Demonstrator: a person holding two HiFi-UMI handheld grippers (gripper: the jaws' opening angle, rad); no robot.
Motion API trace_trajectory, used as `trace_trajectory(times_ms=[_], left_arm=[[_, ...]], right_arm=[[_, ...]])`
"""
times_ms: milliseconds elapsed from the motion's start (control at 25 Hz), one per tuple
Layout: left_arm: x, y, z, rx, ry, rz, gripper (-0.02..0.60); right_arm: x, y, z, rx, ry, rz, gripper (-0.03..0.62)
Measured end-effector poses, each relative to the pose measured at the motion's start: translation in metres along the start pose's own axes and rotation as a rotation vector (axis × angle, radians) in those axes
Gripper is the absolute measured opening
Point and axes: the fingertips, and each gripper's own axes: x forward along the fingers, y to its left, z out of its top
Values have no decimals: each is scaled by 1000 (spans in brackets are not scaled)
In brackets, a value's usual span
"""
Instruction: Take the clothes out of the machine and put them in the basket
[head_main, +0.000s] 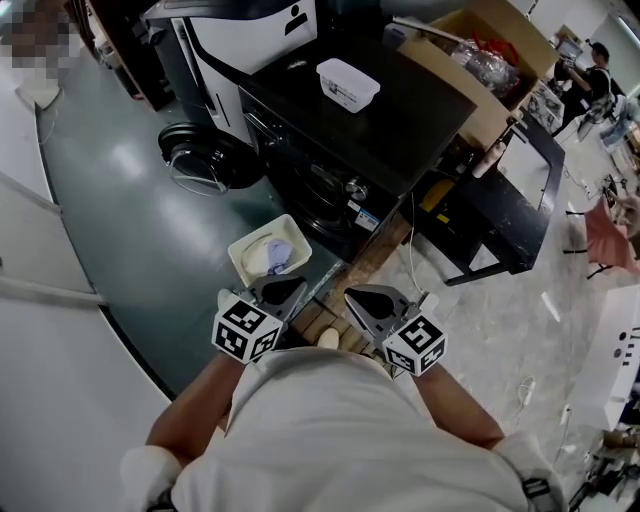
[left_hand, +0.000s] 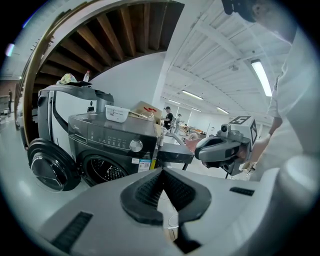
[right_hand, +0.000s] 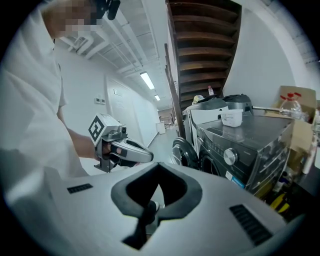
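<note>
A black front-loading washing machine (head_main: 340, 150) stands ahead of me, its round door (head_main: 205, 155) swung open to the left. The drum opening (left_hand: 102, 171) looks dark, and I cannot tell what is inside. A white basket (head_main: 250, 245) on the floor in front of the machine holds pale clothes (head_main: 275, 257). My left gripper (head_main: 298, 286) hovers just beside the basket, shut and empty. My right gripper (head_main: 352, 295) is level with it to the right, also shut with nothing between its jaws. Each gripper shows in the other's view: the right gripper (left_hand: 200, 151) and the left gripper (right_hand: 149, 157).
A white lidded box (head_main: 347, 82) sits on the machine's top. An open cardboard box (head_main: 480, 60) and a black low table (head_main: 500, 215) stand to the right. A white appliance (head_main: 250, 30) stands behind the machine. A person (head_main: 590, 65) stands at the far right.
</note>
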Motion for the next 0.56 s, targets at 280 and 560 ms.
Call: trace_trajectory(times_ms=[280,560], left_arm=[[11,-6,-13,9,49,-24,-2],[20,-12,-15,22,72,-40,-2]], right_arm=[[-3,2,-6,13,-9,-10,3],[-8,-2,-10,28,-16,-21,3]])
